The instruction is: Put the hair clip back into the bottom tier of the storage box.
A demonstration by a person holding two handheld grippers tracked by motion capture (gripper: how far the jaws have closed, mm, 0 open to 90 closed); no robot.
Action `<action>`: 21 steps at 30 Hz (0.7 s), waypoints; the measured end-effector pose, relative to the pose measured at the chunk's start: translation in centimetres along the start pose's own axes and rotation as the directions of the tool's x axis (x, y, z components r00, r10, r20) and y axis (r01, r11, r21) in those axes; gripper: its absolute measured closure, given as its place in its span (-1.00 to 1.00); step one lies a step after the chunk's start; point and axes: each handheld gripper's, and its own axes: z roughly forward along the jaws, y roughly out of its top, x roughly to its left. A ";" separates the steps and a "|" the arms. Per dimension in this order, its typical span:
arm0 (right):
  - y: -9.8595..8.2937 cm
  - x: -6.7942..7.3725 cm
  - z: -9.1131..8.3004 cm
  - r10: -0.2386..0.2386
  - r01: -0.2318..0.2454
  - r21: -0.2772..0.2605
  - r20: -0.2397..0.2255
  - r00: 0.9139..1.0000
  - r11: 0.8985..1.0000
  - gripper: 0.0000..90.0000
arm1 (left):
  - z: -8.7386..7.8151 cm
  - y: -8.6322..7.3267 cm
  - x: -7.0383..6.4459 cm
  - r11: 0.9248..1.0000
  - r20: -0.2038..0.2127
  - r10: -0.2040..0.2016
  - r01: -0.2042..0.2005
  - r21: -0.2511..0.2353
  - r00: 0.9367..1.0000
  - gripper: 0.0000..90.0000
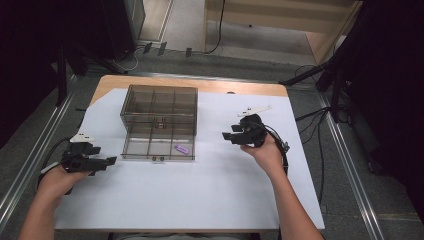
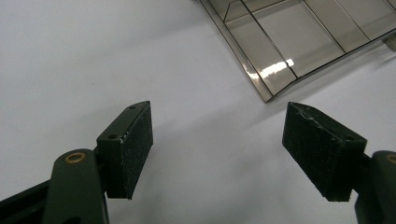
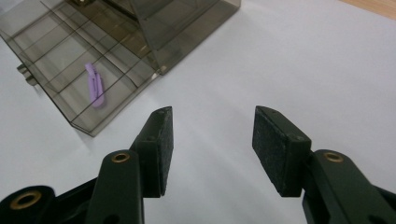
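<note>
Left tool (image 1: 111, 160) spread, empty, lower left of frame beside the box (image 1: 159, 122). Right tool (image 1: 226, 135) spread, empty, right of box. Purple clip (image 1: 182, 149) in box's near-right compartment, mid-frame on white worktop (image 1: 200, 200)

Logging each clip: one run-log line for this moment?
left tool: open, empty | right tool: open, empty | small purple clip: in smoky transparent plastic compartment box
</note>
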 end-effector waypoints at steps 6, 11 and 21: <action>-0.3 -0.9 -0.2 0.023 -0.023 -0.011 0.012 1.000 1.000 0.11 | 0.3 0.1 0.0 1.000 0.010 0.003 -0.004 0.001 1.000 -0.43; -0.5 -0.9 -0.3 0.036 -0.036 -0.005 0.017 0.999 0.999 0.11 | 0.2 0.1 0.0 1.000 0.013 0.000 0.000 -0.001 1.000 -0.43; -0.6 -1.0 -0.3 0.037 -0.037 0.005 0.014 0.999 0.999 0.19 | 0.5 0.2 0.0 1.000 0.024 0.003 -0.003 0.004 1.000 -0.43</action>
